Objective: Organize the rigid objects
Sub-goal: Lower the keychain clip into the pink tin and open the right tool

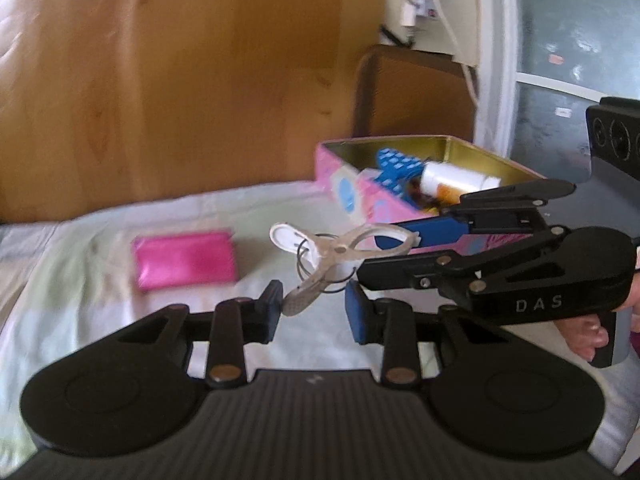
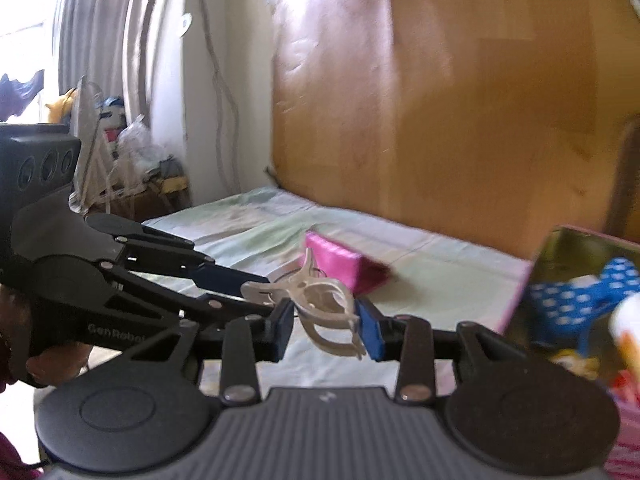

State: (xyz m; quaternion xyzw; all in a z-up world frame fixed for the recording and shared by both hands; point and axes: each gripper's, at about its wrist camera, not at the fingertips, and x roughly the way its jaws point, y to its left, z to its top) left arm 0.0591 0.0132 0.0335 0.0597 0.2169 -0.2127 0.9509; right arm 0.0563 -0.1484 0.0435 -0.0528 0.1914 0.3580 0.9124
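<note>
Both grippers share 1 white clip point(image 1: 340, 252) lifted above the bed point(image 1: 100, 248): left gripper point(image 1: 314, 308) nips its tail end, right gripper point(image 2: 326, 326) pinches its handles. Looks like mid-carry. Next move probably means the left letting go, then swinging over to the pink tin point(image 1: 400, 148) past the pink pouch point(image 1: 184, 260).

Whole scene motion-blurred in both views. Pink tin point(image 2: 580, 256) cut off by right edge in right wrist view; its contents smeared, blue studded toy point(image 2: 580, 304) barely readable, white bottle point(image 2: 630, 332) cropped. White clip point(image 1: 340, 256) partly hidden behind right gripper point(image 1: 394, 252); pad contact unclear. Hand point(image 1: 588, 332) mostly hidden. Clutter point(image 2: 132, 152) by curtain unidentifiable.
</note>
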